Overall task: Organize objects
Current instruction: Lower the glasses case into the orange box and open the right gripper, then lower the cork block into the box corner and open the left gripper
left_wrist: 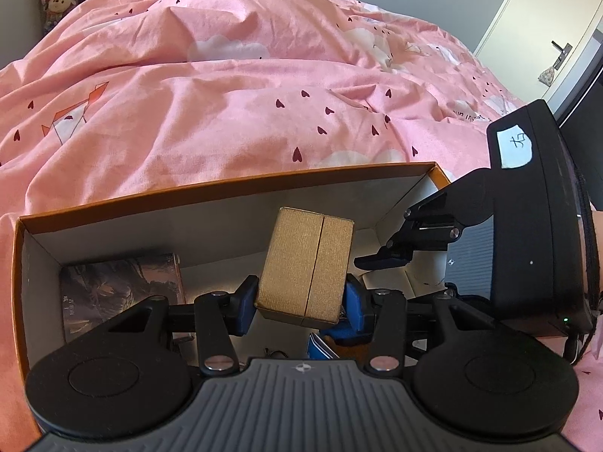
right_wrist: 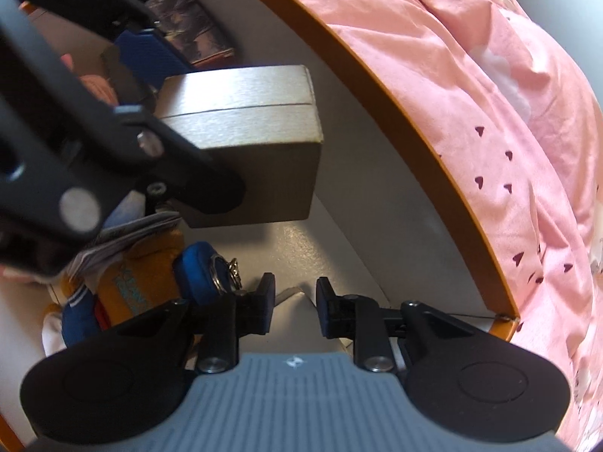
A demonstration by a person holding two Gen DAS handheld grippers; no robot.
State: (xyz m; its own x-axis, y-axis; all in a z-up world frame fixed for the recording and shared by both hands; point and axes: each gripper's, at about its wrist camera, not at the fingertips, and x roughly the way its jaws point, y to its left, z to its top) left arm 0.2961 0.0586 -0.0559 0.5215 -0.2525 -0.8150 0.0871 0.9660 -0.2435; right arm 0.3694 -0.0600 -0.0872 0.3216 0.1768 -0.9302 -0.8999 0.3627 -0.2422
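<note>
Shoebox [left_wrist: 113, 209], orange rim, white card walls, lay on pink heart-print duvet [left_wrist: 264, 113]. At its left wall a dark illustrated book [left_wrist: 120, 293], title unreadable. Left gripper [left_wrist: 301, 301] pinched a tan, ribbed carton [left_wrist: 309, 263] with a centre seam between blue pads, tilted above the box floor. Plush toy [right_wrist: 132, 293] with keyring partly hidden beneath. Right gripper [right_wrist: 294, 301]: jaws slightly apart, empty; white handwritten label, illegible.
</note>
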